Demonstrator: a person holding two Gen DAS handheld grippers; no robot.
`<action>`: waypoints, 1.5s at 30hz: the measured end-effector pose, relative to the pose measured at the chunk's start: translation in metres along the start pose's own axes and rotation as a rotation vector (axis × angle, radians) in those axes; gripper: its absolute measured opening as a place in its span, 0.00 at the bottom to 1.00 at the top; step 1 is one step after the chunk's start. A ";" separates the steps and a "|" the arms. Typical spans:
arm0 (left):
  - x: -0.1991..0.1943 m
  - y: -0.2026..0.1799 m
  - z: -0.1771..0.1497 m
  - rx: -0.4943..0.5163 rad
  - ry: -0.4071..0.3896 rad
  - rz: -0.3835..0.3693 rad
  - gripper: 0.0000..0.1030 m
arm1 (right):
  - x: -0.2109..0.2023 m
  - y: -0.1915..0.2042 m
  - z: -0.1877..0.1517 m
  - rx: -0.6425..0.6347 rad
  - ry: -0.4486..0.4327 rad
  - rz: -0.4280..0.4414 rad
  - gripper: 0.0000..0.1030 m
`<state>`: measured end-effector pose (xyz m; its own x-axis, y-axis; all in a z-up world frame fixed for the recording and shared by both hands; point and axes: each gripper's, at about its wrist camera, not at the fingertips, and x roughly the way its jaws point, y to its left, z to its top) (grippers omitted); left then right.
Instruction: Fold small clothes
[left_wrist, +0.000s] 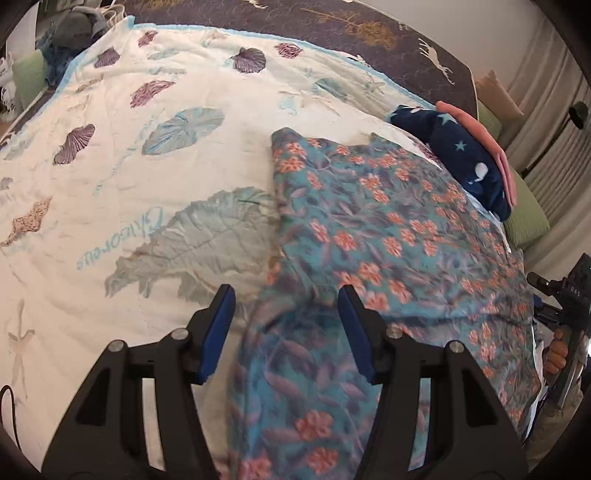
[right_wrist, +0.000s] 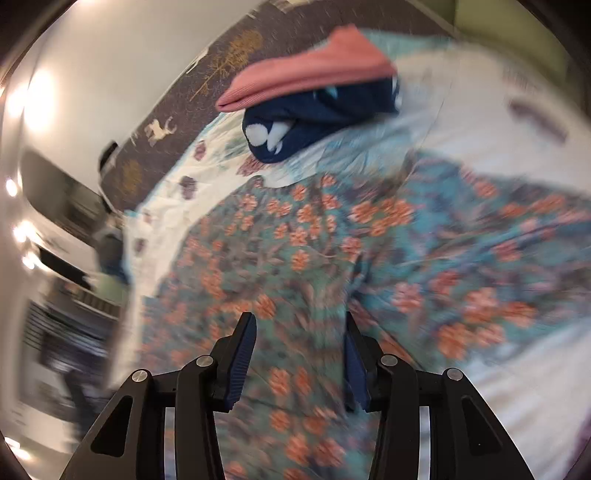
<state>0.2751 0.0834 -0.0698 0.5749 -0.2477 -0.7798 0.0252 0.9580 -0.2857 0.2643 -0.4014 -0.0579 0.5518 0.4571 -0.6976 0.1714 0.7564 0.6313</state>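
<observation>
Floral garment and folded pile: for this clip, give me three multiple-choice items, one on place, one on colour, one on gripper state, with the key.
1. Where does the pink garment lie?
A. On top of the navy star-print garment
B. Under the floral garment
C. Between the left gripper's fingers

2. What colour are the flowers on the floral garment?
A. Yellow
B. Orange-pink
C. White

3. How does the right gripper stand?
A. Shut on the pink garment
B. Shut on the seashell blanket
C. Open above the floral garment

Answers:
1 A, the right wrist view shows pink cloth stacked on the navy piece.
2 B, orange-pink blossoms on a teal ground in both views.
3 C, a clear gap shows between its fingers, with nothing pinched.
</observation>
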 end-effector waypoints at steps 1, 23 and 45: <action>0.002 0.001 0.003 -0.006 0.000 -0.004 0.57 | 0.005 -0.003 0.005 0.030 0.019 0.046 0.45; 0.029 0.008 0.049 0.030 -0.081 0.062 0.04 | -0.027 -0.017 -0.019 -0.022 -0.205 -0.122 0.18; 0.017 -0.134 0.007 0.326 0.023 -0.198 0.05 | -0.087 -0.111 -0.036 0.329 -0.303 -0.231 0.50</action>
<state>0.2867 -0.0485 -0.0406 0.5145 -0.4323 -0.7405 0.3953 0.8860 -0.2426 0.1678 -0.5079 -0.0795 0.6733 0.1017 -0.7324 0.5381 0.6120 0.5796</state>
